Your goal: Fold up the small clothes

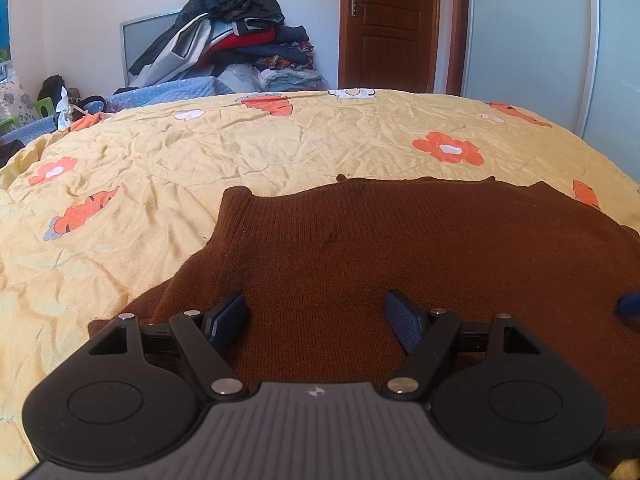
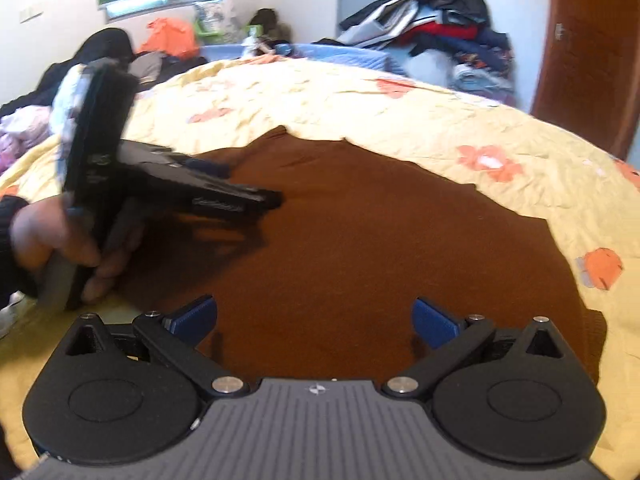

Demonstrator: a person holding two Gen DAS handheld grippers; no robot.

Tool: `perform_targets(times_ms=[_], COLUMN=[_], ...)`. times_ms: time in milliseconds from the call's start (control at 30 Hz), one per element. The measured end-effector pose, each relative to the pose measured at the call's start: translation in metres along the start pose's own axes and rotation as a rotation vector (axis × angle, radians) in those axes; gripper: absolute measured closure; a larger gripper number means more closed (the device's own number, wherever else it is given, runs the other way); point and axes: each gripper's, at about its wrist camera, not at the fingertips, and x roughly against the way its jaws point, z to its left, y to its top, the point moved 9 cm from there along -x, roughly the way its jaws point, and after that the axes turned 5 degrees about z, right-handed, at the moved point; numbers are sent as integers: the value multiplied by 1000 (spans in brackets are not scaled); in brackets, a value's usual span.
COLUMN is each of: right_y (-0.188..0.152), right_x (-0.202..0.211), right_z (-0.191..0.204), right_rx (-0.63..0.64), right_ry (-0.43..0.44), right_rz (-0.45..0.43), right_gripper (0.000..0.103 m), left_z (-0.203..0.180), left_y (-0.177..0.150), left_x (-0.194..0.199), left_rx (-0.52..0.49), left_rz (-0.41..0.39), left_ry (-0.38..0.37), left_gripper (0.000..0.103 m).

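The brown sweater (image 1: 400, 248) lies flat on the bed (image 1: 240, 148). It looks soft, floppy and light. Our left gripper (image 1: 316, 316) and right gripper (image 2: 316, 320) both have fingers spread wide, holding nothing. We should pinch an edge.

I'm working in a home bedroom. A floral bedspread (image 1: 240, 152) covers the bed; clothes pile (image 1: 236, 28) beside a wooden door (image 1: 390, 24).

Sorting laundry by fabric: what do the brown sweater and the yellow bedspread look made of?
Brown sweater: looks like a fine matte knit, wool or acrylic, judging by its ribbed, fuzzy surface. Yellow bedspread: thin woven cotton-like cloth, crisply creased, with printed orange flowers.
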Motion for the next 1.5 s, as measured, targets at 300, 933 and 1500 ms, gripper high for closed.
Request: perform_targets(times_ms=[300, 933, 1500], right_y=[12, -19, -50], right_x=[4, 3, 40], right_z=[-14, -37, -79], right_rx=[-9, -126, -221], right_ry=[0, -40, -111], right_rz=[-12, -14, 34], right_gripper=[0, 0, 1], left_z=[-16, -61, 60], left_y=[-2, -64, -67], left_x=[55, 84, 106], left_rx=[56, -216, 182], left_rz=[-24, 14, 75], left_ry=[-122, -128, 56], left_gripper=[24, 22, 22])
